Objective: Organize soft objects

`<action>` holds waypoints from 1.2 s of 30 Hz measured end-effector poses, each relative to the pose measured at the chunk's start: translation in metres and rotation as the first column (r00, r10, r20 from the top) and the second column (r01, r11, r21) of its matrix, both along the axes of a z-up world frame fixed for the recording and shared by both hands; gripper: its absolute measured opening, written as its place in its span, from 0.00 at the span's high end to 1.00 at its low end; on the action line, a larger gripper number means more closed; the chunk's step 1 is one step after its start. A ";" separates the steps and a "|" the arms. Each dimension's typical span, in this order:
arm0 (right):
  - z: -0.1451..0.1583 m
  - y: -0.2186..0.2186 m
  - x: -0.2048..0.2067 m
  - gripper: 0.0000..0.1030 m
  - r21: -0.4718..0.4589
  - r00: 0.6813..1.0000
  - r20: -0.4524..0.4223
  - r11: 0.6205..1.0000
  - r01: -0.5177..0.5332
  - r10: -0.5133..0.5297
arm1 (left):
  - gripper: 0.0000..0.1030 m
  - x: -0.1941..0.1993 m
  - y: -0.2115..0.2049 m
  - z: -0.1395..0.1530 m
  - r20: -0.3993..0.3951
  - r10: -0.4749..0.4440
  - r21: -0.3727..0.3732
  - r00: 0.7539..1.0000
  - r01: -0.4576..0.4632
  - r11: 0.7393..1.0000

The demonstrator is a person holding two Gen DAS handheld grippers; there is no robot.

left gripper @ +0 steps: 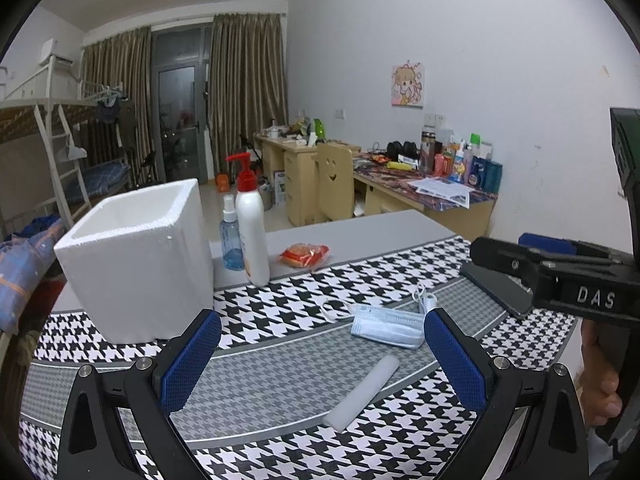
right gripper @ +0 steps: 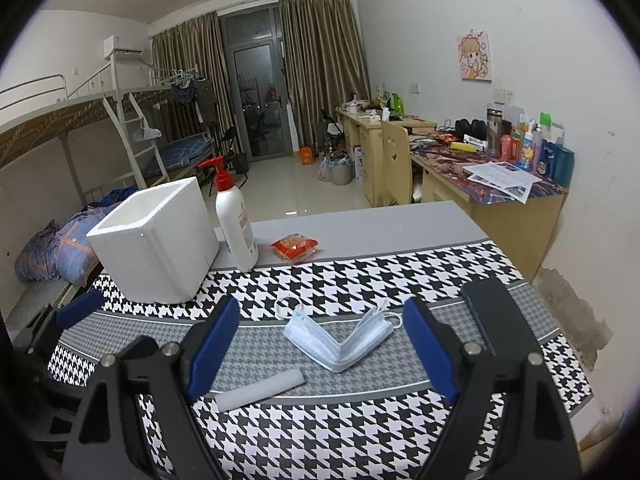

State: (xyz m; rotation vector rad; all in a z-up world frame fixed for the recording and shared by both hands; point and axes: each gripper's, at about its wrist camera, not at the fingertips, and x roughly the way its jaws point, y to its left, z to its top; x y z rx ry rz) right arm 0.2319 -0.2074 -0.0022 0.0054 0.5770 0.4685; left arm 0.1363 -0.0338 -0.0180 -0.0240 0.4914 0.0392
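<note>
Seemingly light and floppy, the stack of face masks (right gripper: 340, 340) lay folded on the table (right gripper: 360, 232) beside a foam tube (right gripper: 260, 390), best pinched across the stiffer fold, both hand-held grippers (left gripper: 322, 360) (right gripper: 322, 344) wide open, empty.

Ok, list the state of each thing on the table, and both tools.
Foam box: upright, open top.
Masks: folded stack, lying flat, untouched.
Foam stick: lying flat.
Pump bottle: upright.
Spray bottle: upright, capped.
Red packet: lying flat.
Left tool: open, empty.
Right tool: open, empty.
</note>
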 end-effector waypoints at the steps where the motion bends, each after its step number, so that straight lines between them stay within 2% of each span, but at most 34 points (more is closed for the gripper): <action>1: -0.001 -0.001 0.001 0.16 0.000 1.000 -0.002 1.000 0.002 -0.002 | 0.01 0.001 -0.001 -0.002 -0.006 -0.002 0.002 1.000 0.002 1.000; 13: -0.019 -0.003 0.017 0.16 -0.015 0.999 -0.049 1.000 0.010 -0.011 | 0.01 0.016 -0.008 -0.020 -0.063 -0.046 -0.005 0.997 0.045 0.999; 36: -0.055 0.004 0.040 0.16 -0.059 0.988 -0.152 0.998 0.009 -0.017 | 0.01 0.043 -0.010 -0.059 -0.181 -0.055 -0.029 0.982 0.050 0.998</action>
